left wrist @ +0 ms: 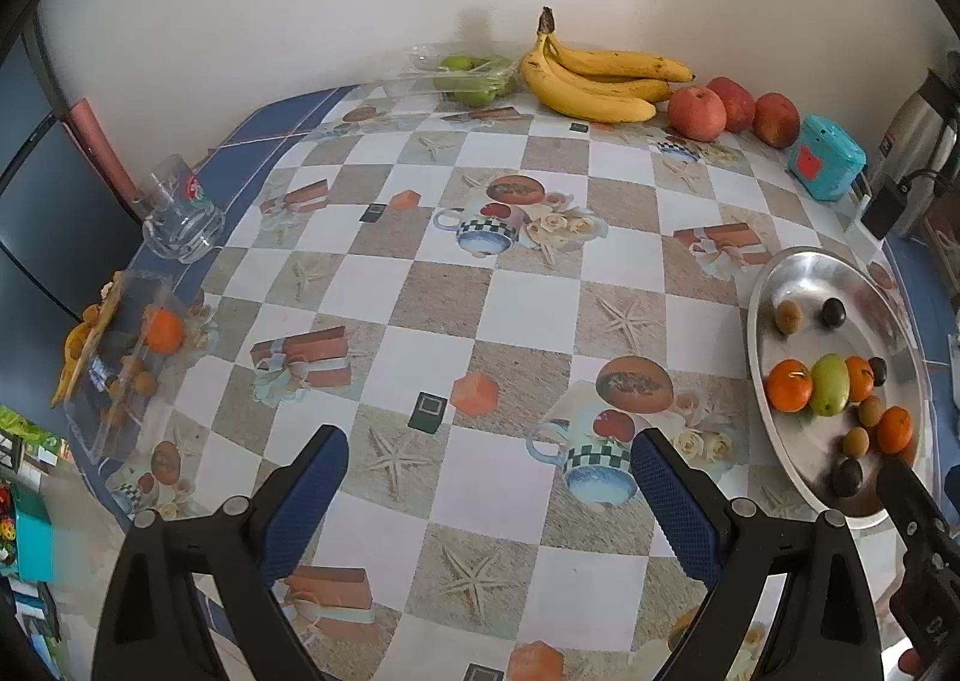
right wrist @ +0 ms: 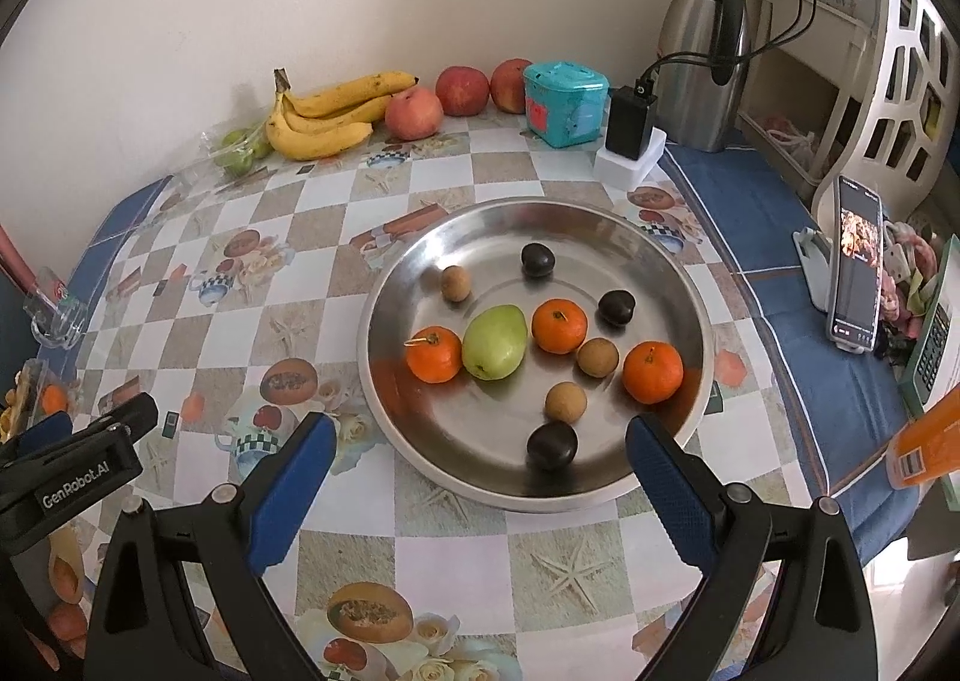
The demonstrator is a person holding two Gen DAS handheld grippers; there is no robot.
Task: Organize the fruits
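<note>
right gripper [right wrist: 480, 459]: jaws apart, empty, at near rim of steel tray [right wrist: 690, 285]. left gripper [left wrist: 489, 477]: jaws apart, empty, above tablecloth. tray holds green pear [right wrist: 495, 342], three tangerines, longans, dark fruits. far wall: bananas [right wrist: 324, 120], apples [right wrist: 414, 112].

In plate [right wrist: 690, 285]: 3 oranges [right wrist: 559, 326], 3 longans [right wrist: 597, 357], 3 dark fruits [right wrist: 537, 259], 1 pear [right wrist: 495, 341]. By wall: 3 apples [right wrist: 414, 112], 3 bananas [right wrist: 324, 117].

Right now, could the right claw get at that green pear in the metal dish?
Probably yes. The right claw is open and empty, facing the dish; the pear lies uncovered, though a tangerine touches it.
</note>
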